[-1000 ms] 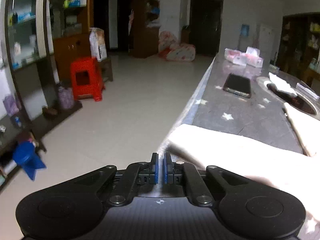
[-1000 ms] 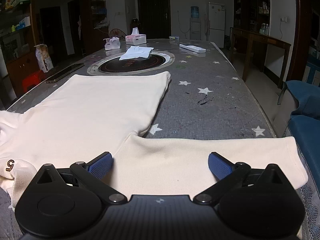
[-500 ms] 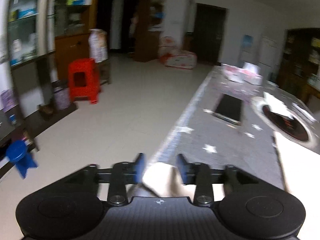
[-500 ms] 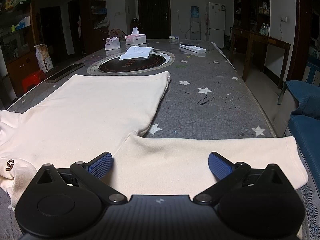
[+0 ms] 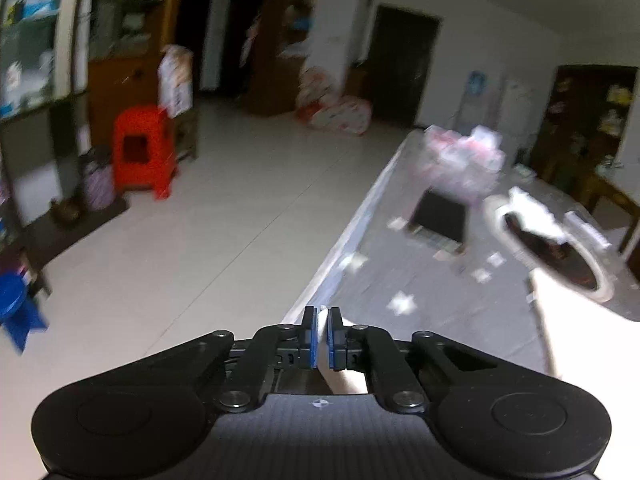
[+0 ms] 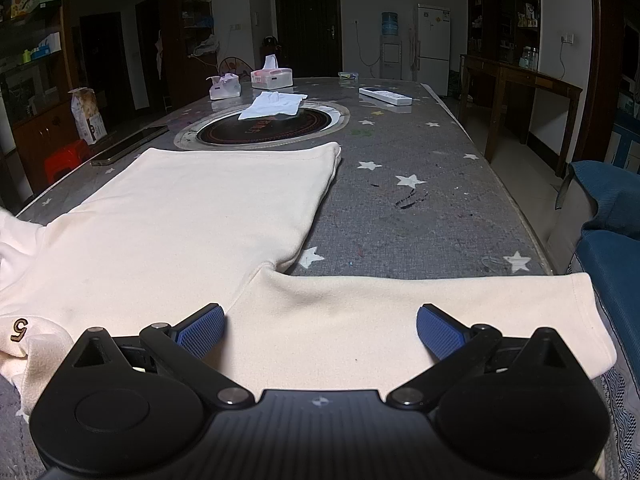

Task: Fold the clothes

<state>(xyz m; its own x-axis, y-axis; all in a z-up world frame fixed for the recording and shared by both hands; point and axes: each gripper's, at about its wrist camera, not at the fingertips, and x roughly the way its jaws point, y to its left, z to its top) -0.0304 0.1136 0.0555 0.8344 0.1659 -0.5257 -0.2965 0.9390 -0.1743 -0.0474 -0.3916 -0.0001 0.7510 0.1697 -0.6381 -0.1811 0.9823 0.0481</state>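
A cream long-sleeved top [image 6: 192,216] lies spread on the grey star-patterned table [image 6: 420,208]. Its right sleeve [image 6: 420,312] stretches toward the table's right edge. My right gripper [image 6: 320,324] is open, its blue pads either side of that sleeve, just above it. In the blurred left wrist view my left gripper [image 5: 320,336] is shut on the cuff of the other sleeve [image 5: 344,376], with white cloth pinched between the pads near the table's left edge. The top's body shows at the right in the left wrist view [image 5: 580,332].
On the table lie a black phone [image 5: 440,220], a round inset hob [image 6: 264,124] with a white cloth on it, two tissue boxes [image 6: 272,76] and a remote [image 6: 384,96]. A blue chair [image 6: 608,232] stands at the right, a red stool [image 5: 140,148] on the floor at the left.
My left gripper opened around the sleeve cuff, then shut on it, and its view swung. The right gripper and the top's body have not moved.
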